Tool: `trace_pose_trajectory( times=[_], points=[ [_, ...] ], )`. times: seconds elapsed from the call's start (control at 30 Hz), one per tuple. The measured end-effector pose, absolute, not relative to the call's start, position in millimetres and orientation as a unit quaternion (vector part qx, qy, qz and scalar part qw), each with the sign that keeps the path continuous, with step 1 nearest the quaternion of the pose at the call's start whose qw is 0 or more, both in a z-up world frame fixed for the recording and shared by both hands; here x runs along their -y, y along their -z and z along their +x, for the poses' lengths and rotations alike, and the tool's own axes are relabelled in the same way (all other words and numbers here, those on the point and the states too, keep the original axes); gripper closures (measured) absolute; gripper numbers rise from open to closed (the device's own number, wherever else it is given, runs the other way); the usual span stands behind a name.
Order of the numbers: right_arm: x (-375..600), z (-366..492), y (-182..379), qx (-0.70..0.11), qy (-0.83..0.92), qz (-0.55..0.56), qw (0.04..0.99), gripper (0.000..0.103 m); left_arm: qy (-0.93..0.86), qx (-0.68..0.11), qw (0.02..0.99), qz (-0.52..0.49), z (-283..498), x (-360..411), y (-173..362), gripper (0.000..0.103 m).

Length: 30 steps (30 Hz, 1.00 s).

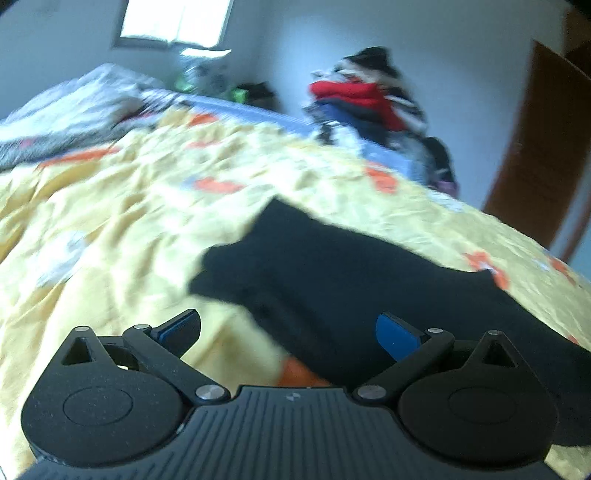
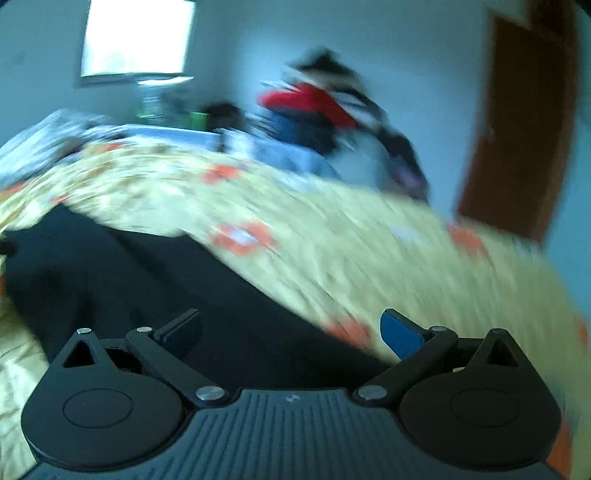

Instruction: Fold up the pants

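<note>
Black pants (image 1: 332, 273) lie spread on a yellow flowered bedsheet (image 1: 122, 221). In the left wrist view my left gripper (image 1: 288, 334) hovers open above their near edge, blue pads wide apart and nothing between them. The right wrist view is blurred by motion. There the pants (image 2: 147, 280) fill the lower left, and my right gripper (image 2: 291, 334) is open over their right border, its right finger above the yellow sheet (image 2: 406, 266).
A pile of clothes, red and blue among them (image 1: 369, 99), sits past the bed's far right corner. A grey quilt (image 1: 70, 110) is bunched at the far left. A brown door (image 1: 546, 147) stands at right, a window (image 1: 173, 22) behind.
</note>
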State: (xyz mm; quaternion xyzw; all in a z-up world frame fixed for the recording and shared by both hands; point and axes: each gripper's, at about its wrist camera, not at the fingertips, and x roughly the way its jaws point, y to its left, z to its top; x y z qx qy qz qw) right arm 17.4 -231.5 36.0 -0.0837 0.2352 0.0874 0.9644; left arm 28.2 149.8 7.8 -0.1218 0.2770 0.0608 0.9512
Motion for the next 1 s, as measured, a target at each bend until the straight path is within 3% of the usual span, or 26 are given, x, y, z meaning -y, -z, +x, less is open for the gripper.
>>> trace_pose_trajectory(
  times=[0.2,0.5,0.8,1.0],
  points=[
    [110,18,-31,-0.214,-0.210,-0.242,0.923,0.000,-0.083,-0.281,0.947,-0.134,19,-177,-4,0.001],
    [-11,-8,-2,-0.199,-0.304,-0.312,0.878,0.000,-0.130,-0.268,0.941,-0.163,11,-211,5,0.001],
    [15,20,14,-0.267,-0.306,-0.152,0.901,0.000,-0.133,-0.299,0.941,-0.086,24,-183,10,0.001],
    [12,13,15,-0.249,-0.299,-0.168,0.906,0.000,-0.131,-0.305,0.940,-0.076,24,-180,9,0.001]
  ],
)
